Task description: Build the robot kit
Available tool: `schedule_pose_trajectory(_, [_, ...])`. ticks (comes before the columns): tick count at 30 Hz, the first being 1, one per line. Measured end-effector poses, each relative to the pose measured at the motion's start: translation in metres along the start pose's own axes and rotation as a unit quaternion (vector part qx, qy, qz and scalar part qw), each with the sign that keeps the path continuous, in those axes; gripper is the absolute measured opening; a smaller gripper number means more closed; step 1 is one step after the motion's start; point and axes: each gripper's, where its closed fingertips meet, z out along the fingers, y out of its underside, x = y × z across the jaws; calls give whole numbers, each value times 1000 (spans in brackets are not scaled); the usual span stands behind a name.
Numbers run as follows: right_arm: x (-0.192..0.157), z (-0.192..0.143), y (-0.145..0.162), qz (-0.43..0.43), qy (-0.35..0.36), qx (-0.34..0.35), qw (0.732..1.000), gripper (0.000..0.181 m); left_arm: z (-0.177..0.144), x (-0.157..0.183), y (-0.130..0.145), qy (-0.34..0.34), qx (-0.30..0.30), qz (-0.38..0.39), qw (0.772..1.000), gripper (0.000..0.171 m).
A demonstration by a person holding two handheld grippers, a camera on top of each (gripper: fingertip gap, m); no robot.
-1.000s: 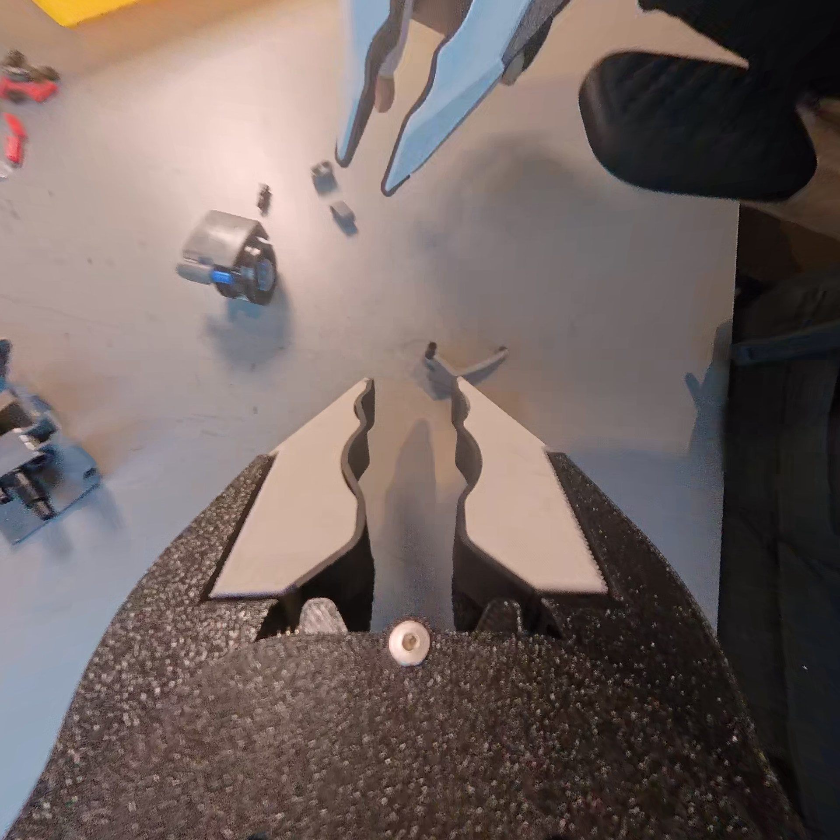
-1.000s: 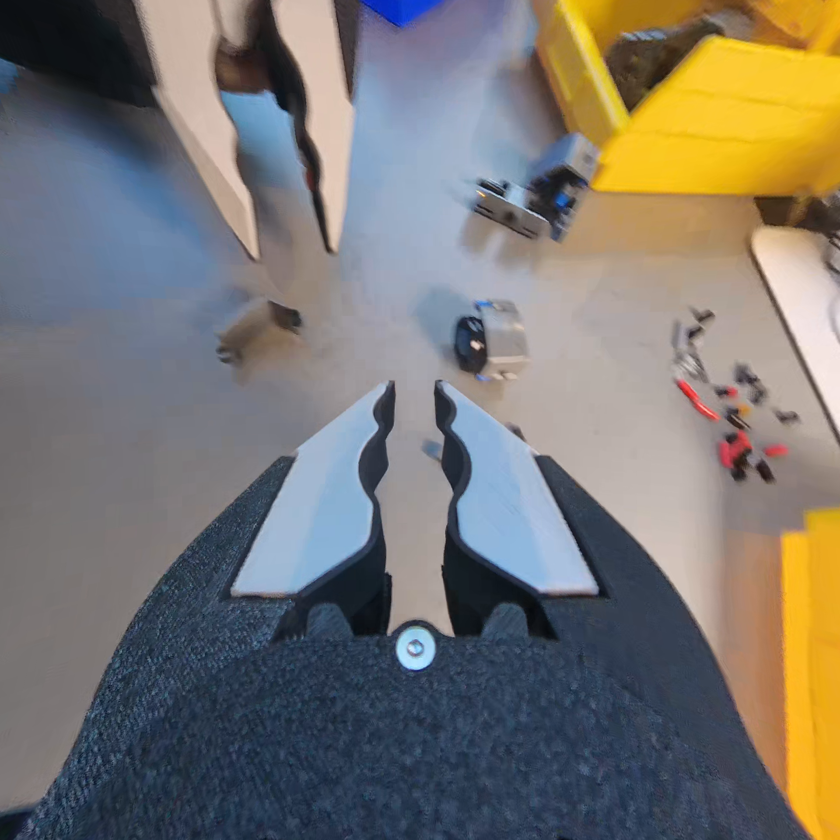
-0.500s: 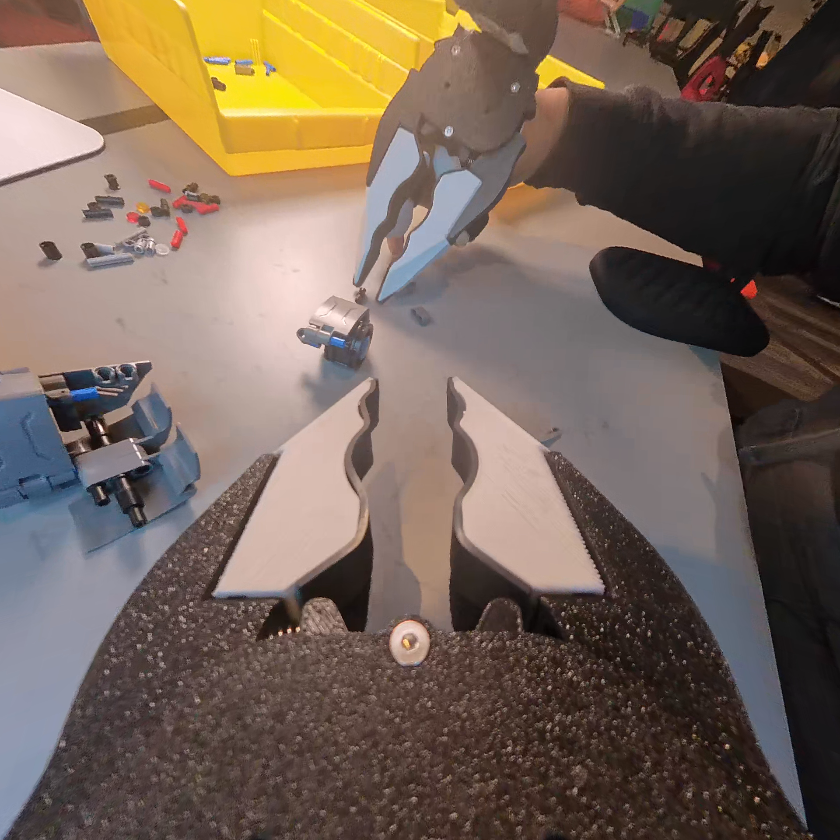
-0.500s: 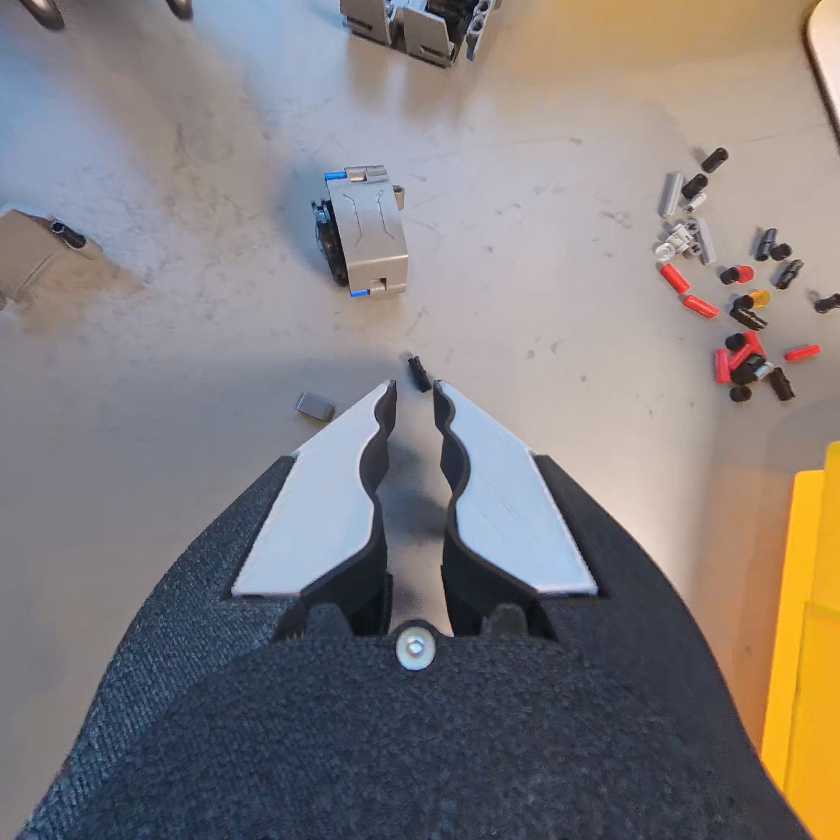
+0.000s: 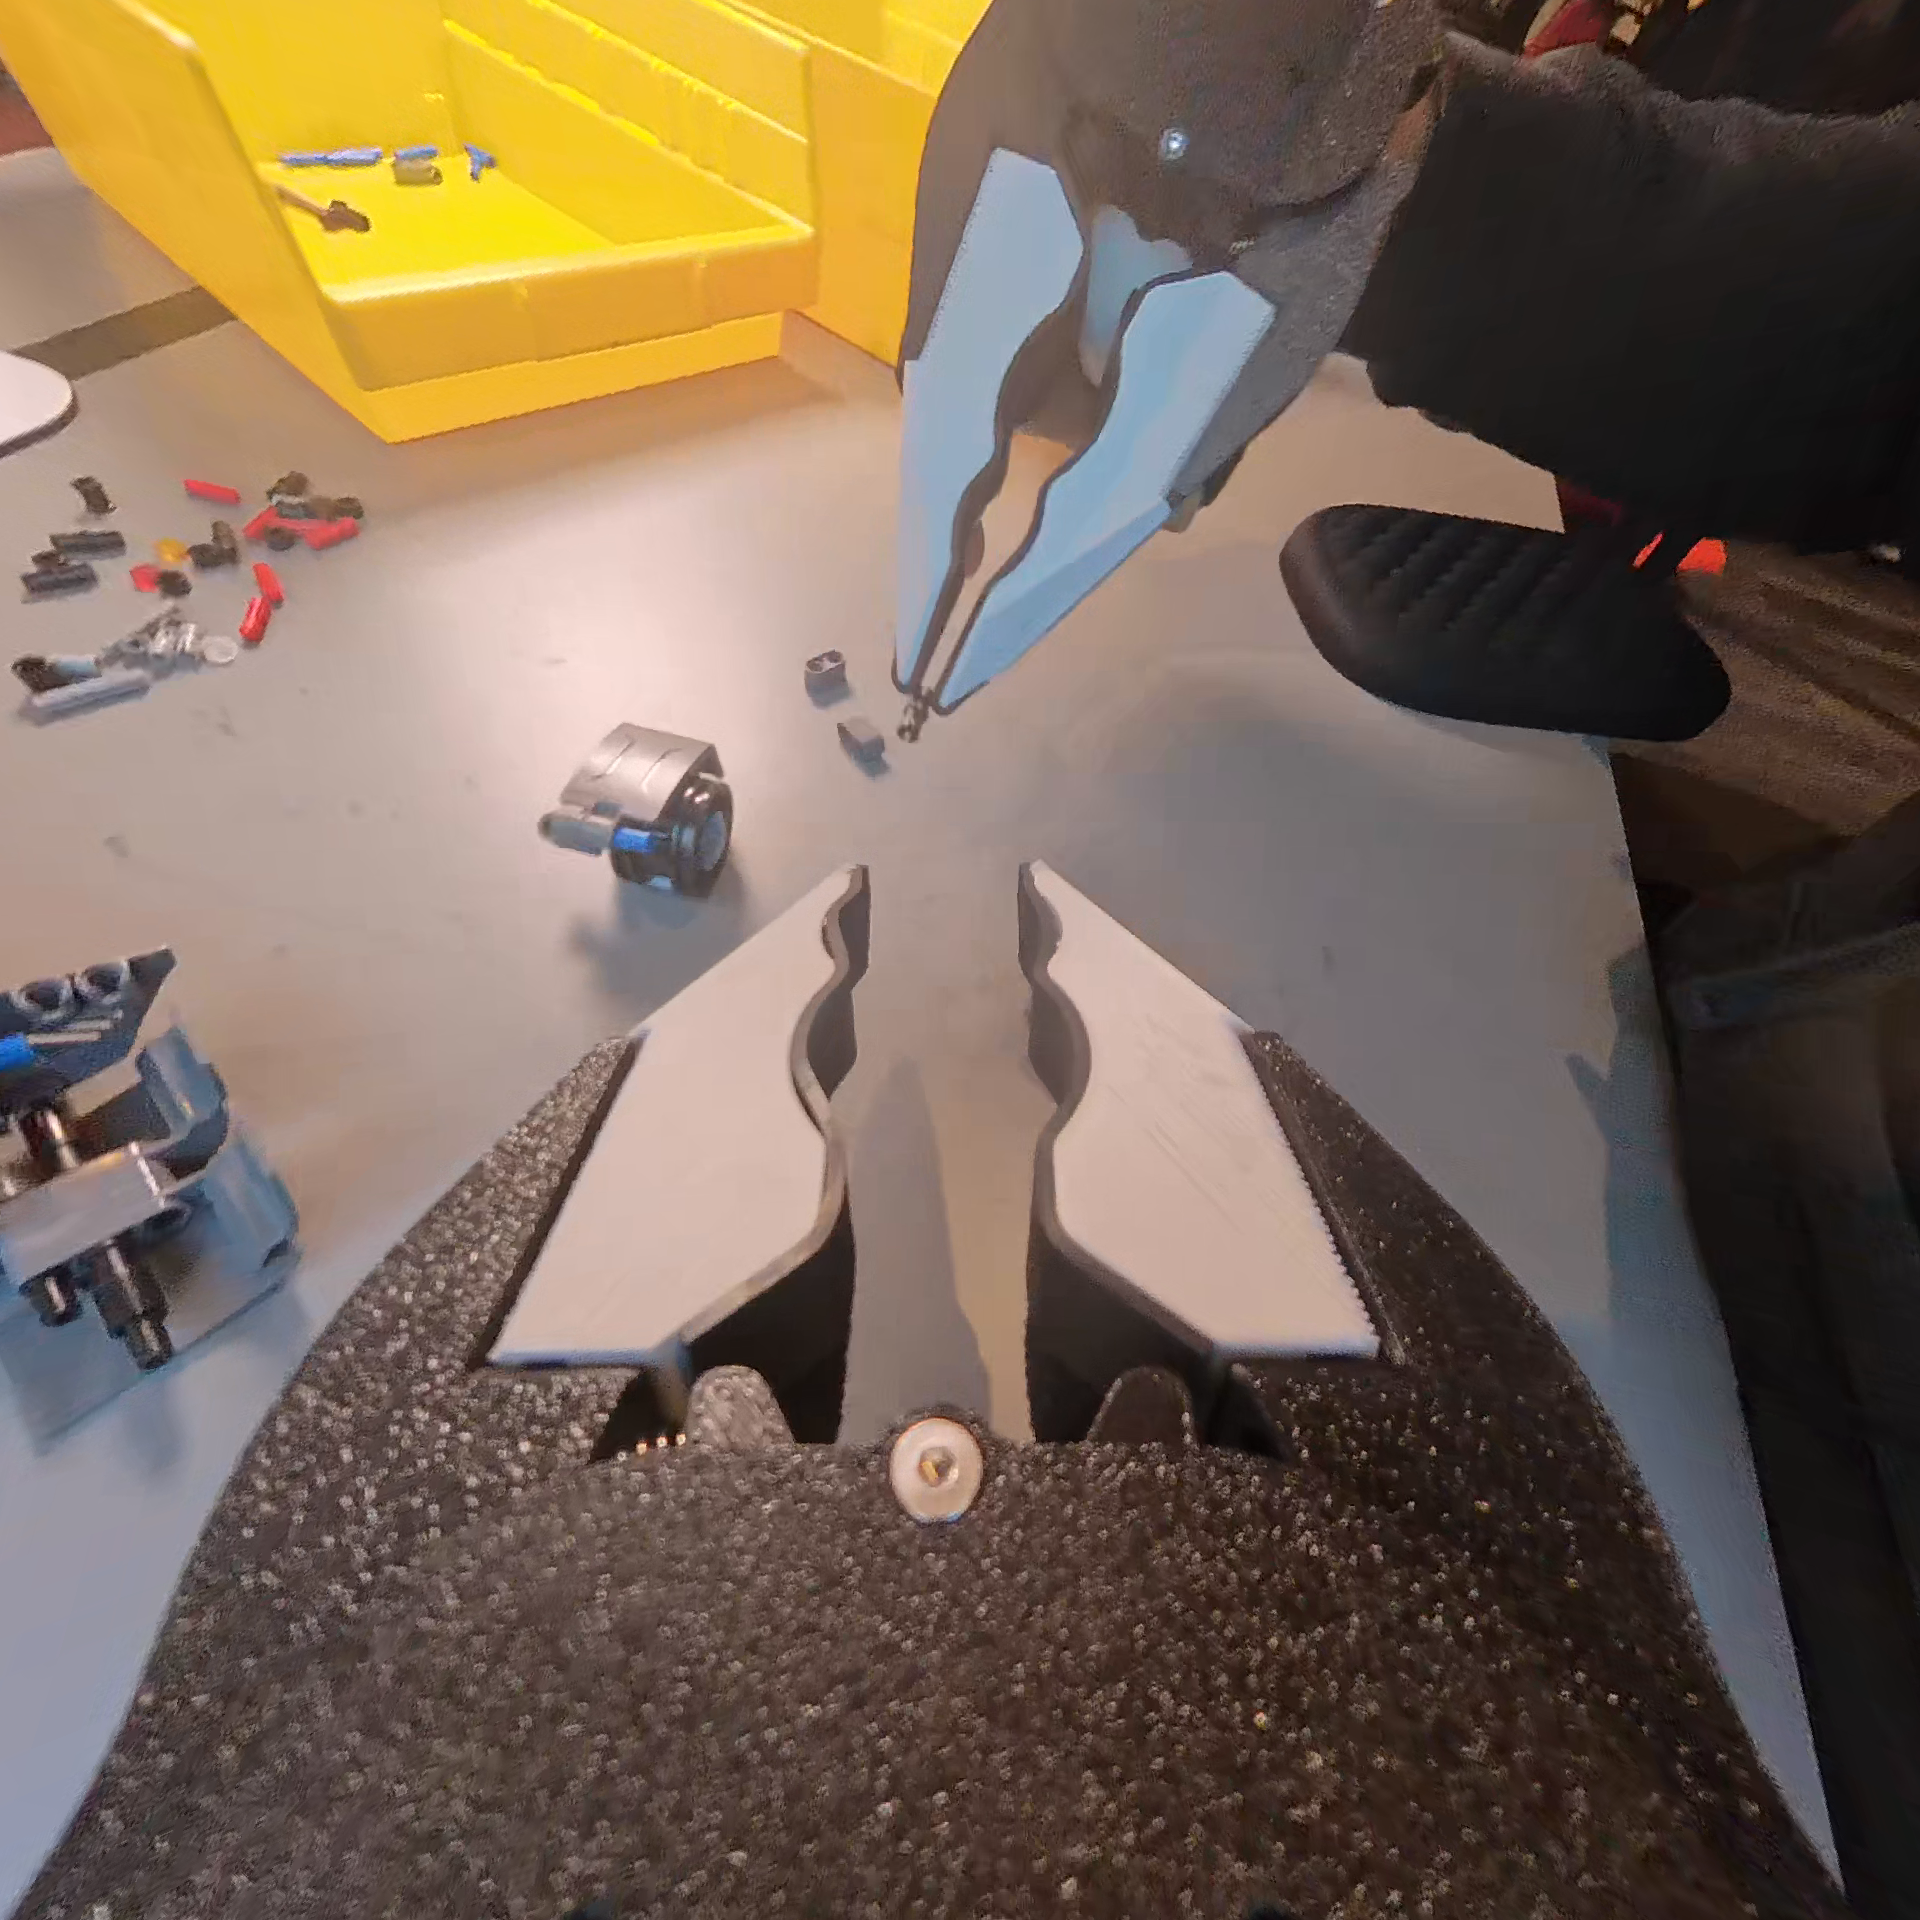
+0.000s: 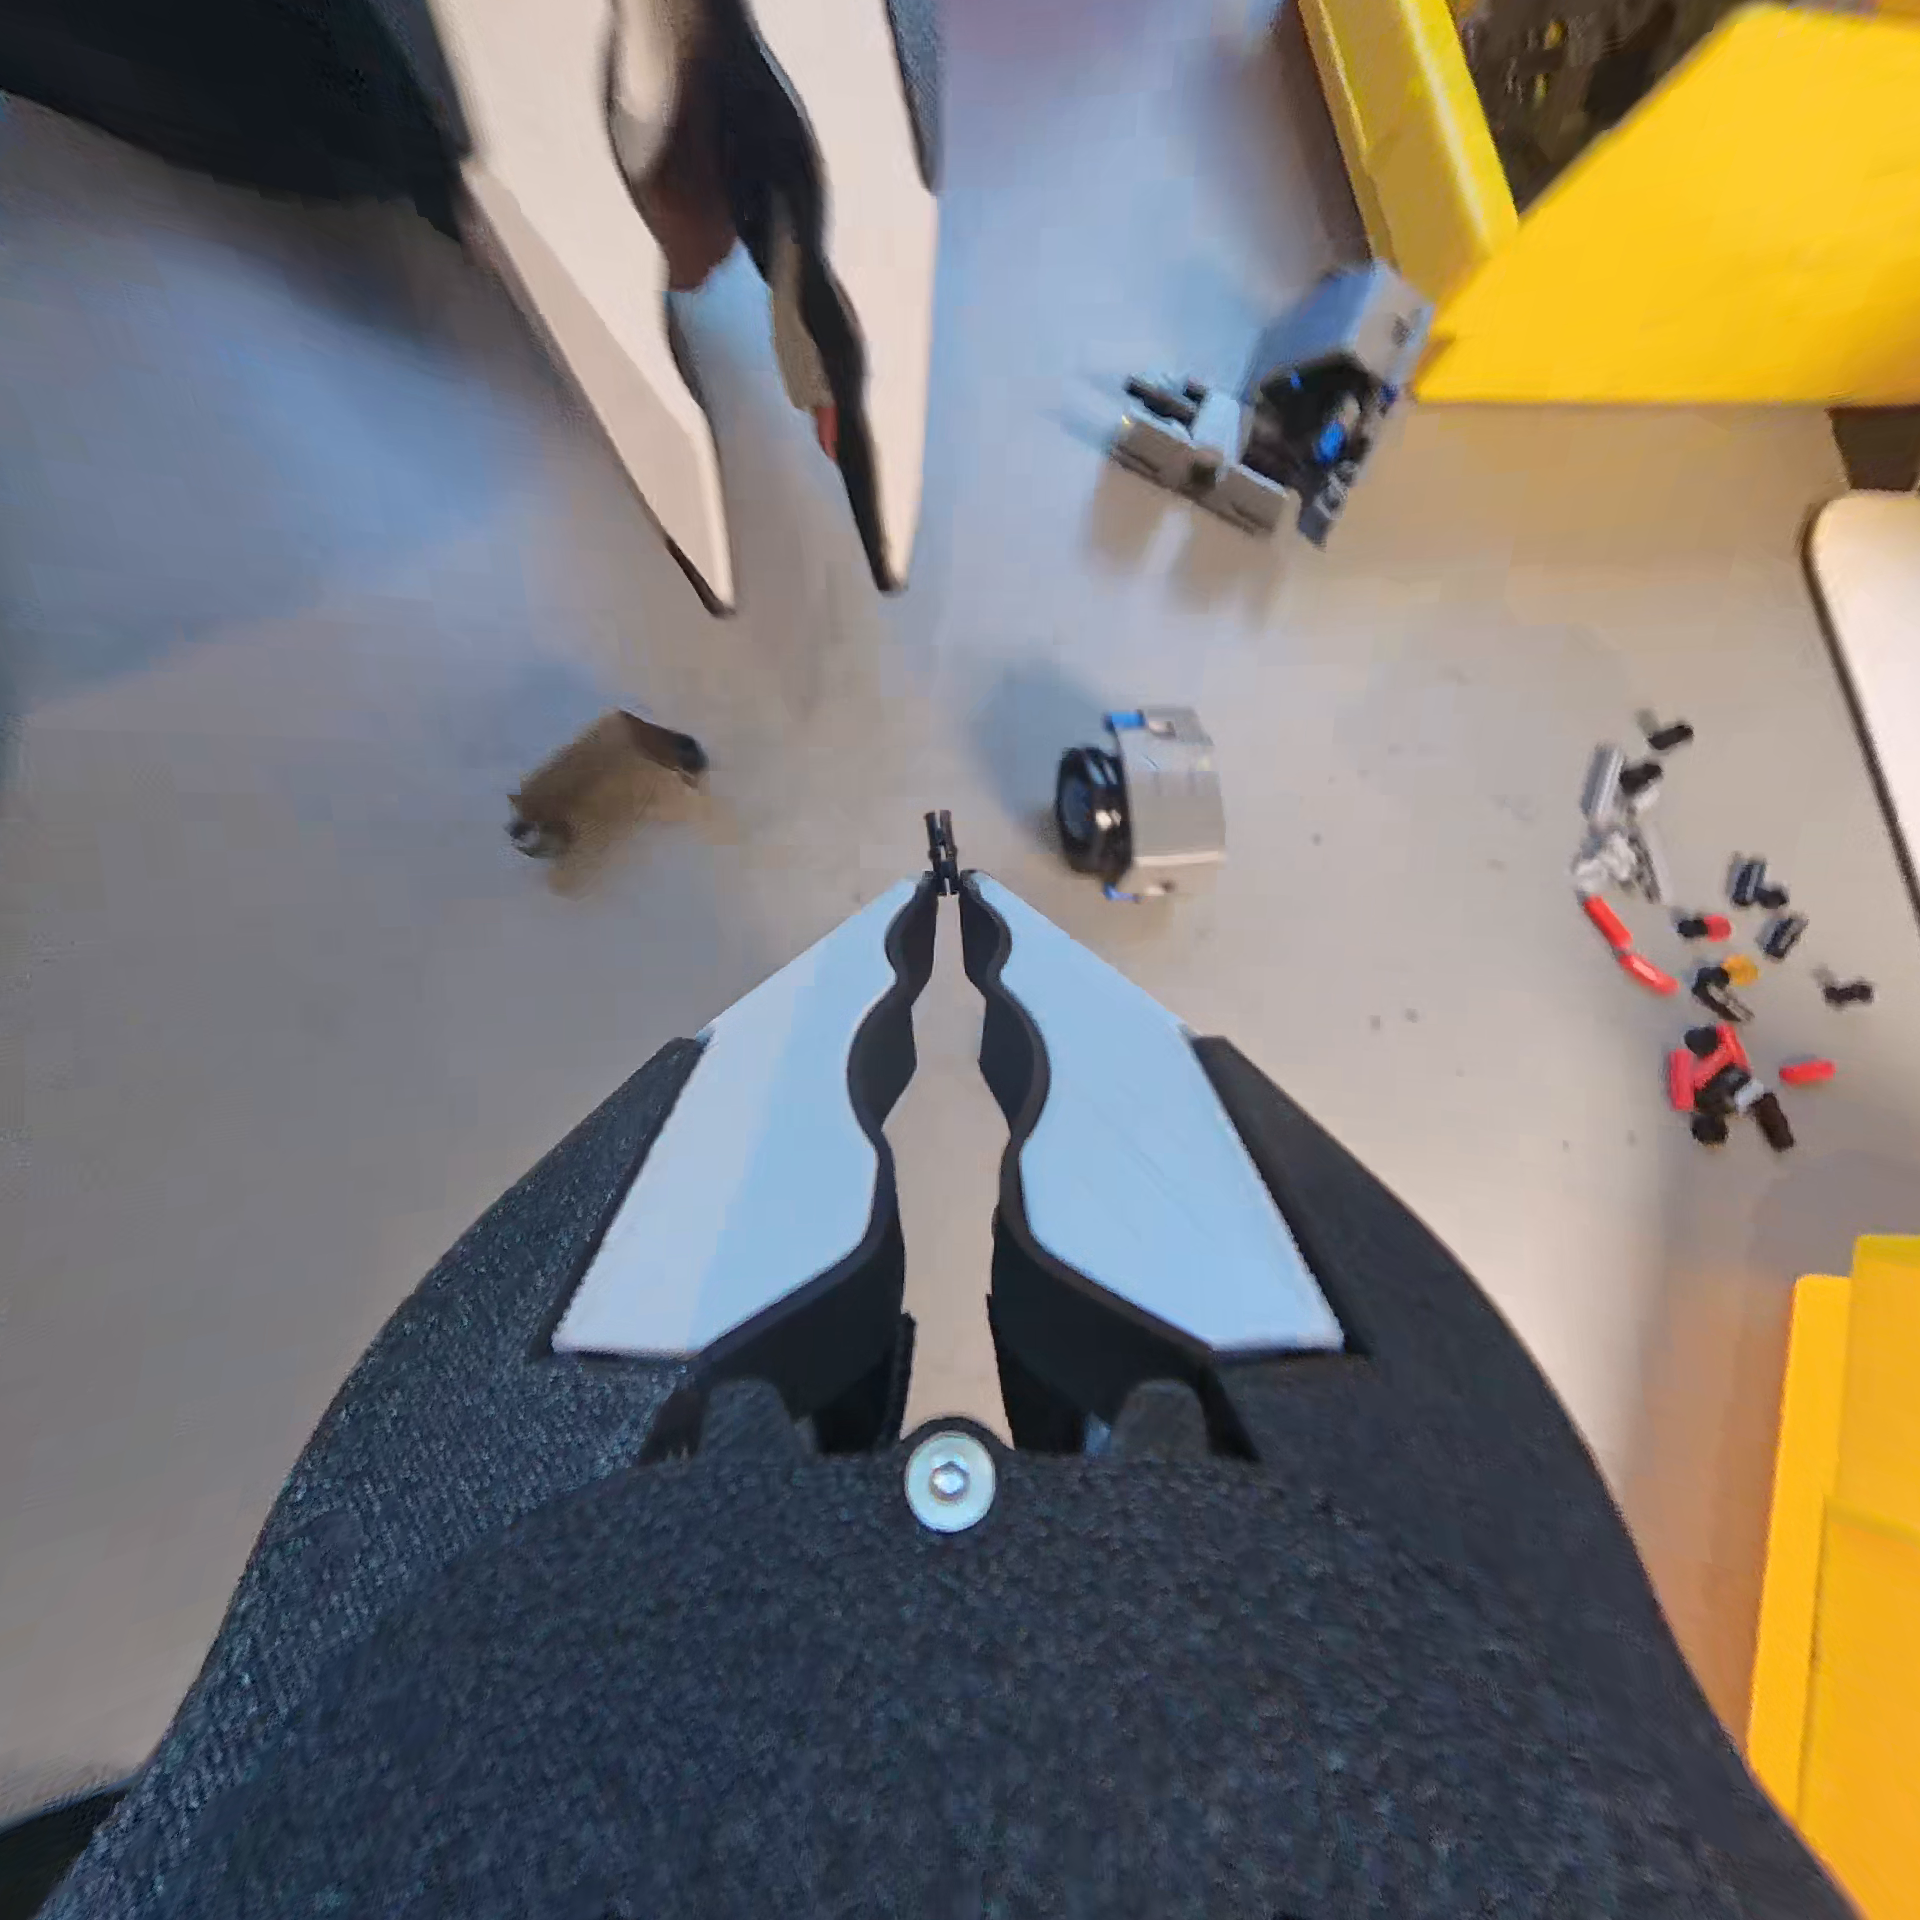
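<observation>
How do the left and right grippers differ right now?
The right gripper is shut on a small black pin; the left gripper is open and holds nothing. In the left wrist view the right one points steeply down at the grey table. Both have pale grey fingers.

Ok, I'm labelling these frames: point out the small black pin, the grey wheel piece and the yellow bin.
small black pin (image 6: 941, 840): right wrist view, on its free end beyond the fingertips.
grey wheel piece (image 5: 646, 771): left wrist view, on its grey cover.
yellow bin (image 5: 582, 301): left wrist view, on its front wall.
</observation>
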Motion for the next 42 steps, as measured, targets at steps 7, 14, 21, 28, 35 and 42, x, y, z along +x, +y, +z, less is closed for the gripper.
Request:
schedule_pose_trajectory(7, [-42,2,-31,-67,1,-7,998,3,6,25,-7,0,-14,88,996,16])
schedule_pose_trajectory(14, [-49,-3,-44,-79,-2,6,997,3,1,35,-12,11,-3,100,995,4])
schedule_pose_trajectory(21, [-71,-26,-71,-65,-47,131,988,6,-20,64,-33,139,88,34,986,4])
schedule_pose_trajectory(28, [-81,-31,-74,-87,-52,138,985,3,-21,76,-36,176,94,30,980,4])
schedule_pose_trajectory(35, [-75,-25,-61,-75,-48,94,992,3,-13,62,-20,145,42,35,988,15])
schedule_pose_trajectory(42, [-93,2,-7,-112,-84,-70,988,3,6,57,31,106,-103,174,974,23])
